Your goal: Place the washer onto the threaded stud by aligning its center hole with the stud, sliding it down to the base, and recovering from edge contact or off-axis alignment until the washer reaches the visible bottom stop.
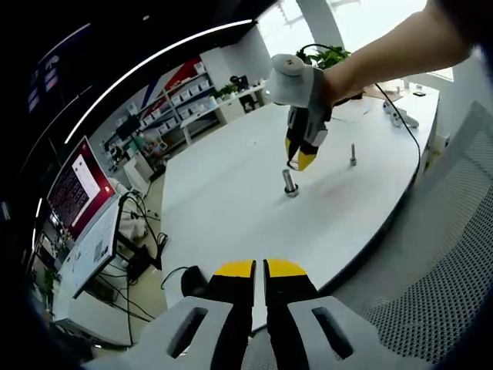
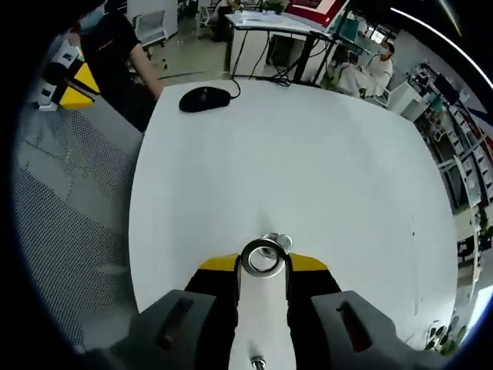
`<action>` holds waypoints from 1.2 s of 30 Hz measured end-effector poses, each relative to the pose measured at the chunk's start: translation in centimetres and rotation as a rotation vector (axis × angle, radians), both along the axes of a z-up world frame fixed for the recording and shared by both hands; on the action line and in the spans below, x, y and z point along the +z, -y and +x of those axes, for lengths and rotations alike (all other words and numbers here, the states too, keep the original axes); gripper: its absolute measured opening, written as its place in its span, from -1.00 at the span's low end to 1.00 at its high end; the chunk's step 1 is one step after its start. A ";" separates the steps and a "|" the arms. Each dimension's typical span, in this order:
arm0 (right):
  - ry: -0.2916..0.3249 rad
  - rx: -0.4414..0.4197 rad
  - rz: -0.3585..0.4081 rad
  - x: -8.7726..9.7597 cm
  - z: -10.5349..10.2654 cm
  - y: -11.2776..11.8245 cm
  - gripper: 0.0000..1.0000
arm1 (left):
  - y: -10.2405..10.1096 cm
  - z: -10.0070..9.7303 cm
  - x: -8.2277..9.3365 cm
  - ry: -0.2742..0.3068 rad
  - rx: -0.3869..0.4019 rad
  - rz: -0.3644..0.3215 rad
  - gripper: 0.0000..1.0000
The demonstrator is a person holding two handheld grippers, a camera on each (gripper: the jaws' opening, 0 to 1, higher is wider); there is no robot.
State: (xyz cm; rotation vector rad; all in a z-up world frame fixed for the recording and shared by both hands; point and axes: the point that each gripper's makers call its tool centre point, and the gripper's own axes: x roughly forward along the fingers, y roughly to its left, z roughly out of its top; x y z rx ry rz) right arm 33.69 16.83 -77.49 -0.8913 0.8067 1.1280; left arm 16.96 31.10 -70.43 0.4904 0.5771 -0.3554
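Two studs are seen on the white desk [image 1: 223, 193] in the left gripper view, the right gripper [image 1: 301, 161] poised over the nearer threaded stud [image 1: 290, 183] and the left gripper [image 1: 259, 267] nearly closed, empty; in the right gripper view the washer [image 2: 263, 257] is pinched between the jaws directly above the stud.

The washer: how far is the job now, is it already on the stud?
Done: the right gripper has the washer held between its fingers. In hand: it hangs just above the threaded stud on the white table, the hole near the stud's top. Left: threading it and sliding down to the base. The left gripper is shut, away.
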 end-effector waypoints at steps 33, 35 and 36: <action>-0.056 -0.002 -0.084 -2.0 1.8 -0.1 -0.53 | -0.1 0.1 0.1 0.006 0.006 -0.003 -0.97; -0.055 0.002 -0.092 -2.1 1.8 -0.2 -0.53 | -0.1 0.1 0.1 0.005 0.006 -0.003 -0.97; -0.053 0.002 -0.095 -2.2 1.8 -0.2 -0.53 | -0.1 0.1 0.1 0.005 0.006 -0.003 -0.97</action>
